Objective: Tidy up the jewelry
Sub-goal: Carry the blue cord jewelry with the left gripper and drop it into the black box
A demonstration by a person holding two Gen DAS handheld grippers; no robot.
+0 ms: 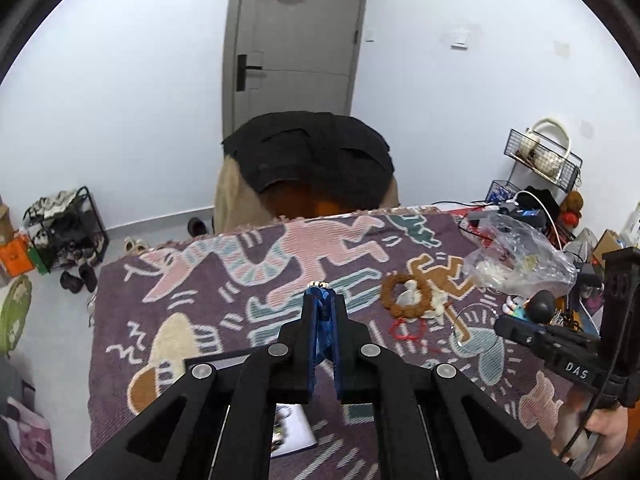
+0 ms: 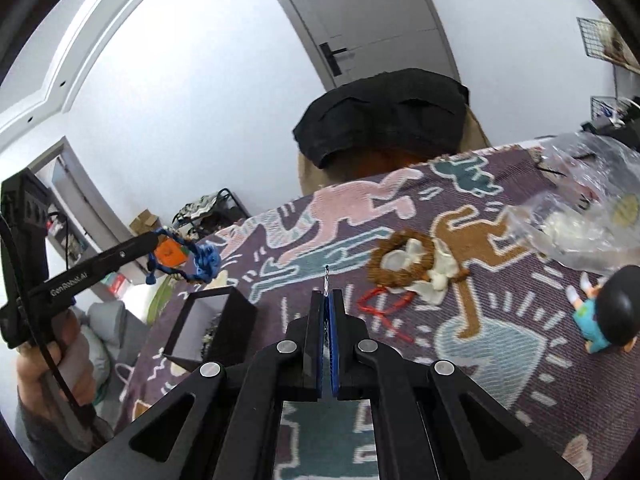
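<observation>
My left gripper point(image 1: 322, 300) is shut on a blue braided bracelet point(image 1: 323, 320) with pale beads at its tip; in the right wrist view it point(image 2: 158, 240) holds the bracelet point(image 2: 200, 262) in the air above an open black jewelry box point(image 2: 208, 326). My right gripper point(image 2: 328, 300) is shut, with a thin strand point(image 2: 327, 280) sticking out between its pads; in the left wrist view it point(image 1: 520, 330) is at the right. A brown bead bracelet point(image 2: 400, 258) lies around white fabric. A red string bracelet point(image 2: 380, 304) lies near it.
The patterned purple cloth point(image 2: 500, 360) covers the table. A clear plastic bag point(image 2: 580, 208) lies at the far right. A small figurine point(image 2: 600, 316) lies at the right. A chair draped with black clothing point(image 1: 308, 160) stands behind the table. A shoe rack point(image 1: 64, 232) stands at left.
</observation>
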